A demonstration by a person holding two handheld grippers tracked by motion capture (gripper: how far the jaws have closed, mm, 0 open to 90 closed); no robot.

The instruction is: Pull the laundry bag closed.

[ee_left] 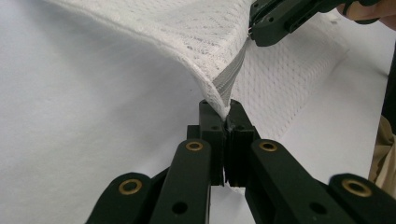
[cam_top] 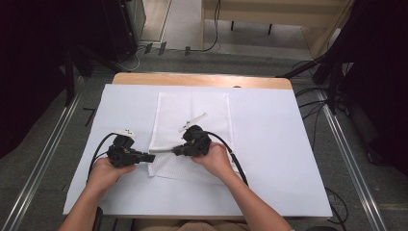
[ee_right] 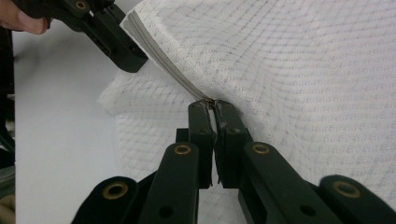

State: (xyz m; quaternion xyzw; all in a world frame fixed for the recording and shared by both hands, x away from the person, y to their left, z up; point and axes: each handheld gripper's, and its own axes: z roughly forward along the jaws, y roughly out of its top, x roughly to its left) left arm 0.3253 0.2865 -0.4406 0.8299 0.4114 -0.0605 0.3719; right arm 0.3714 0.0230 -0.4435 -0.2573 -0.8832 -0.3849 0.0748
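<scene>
One camera looks down and forward over the whole worktop (cam_top: 269,125) from the near side. Two others ride close behind each claw, facing one another across the mesh bag's (cam_top: 192,120) near edge.

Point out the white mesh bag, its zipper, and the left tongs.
white mesh bag (cam_top: 192,108): high view, flat upper panel.
zipper (ee_left: 232,77): left gripper view, grey tape along the lifted edge.
left tongs (ee_left: 227,119): left gripper view, tips shut on the bag's corner.

Small part pinched in the right tongs (ee_right: 214,106) on the mesh bag (ee_right: 289,70) is too small to identify.
</scene>
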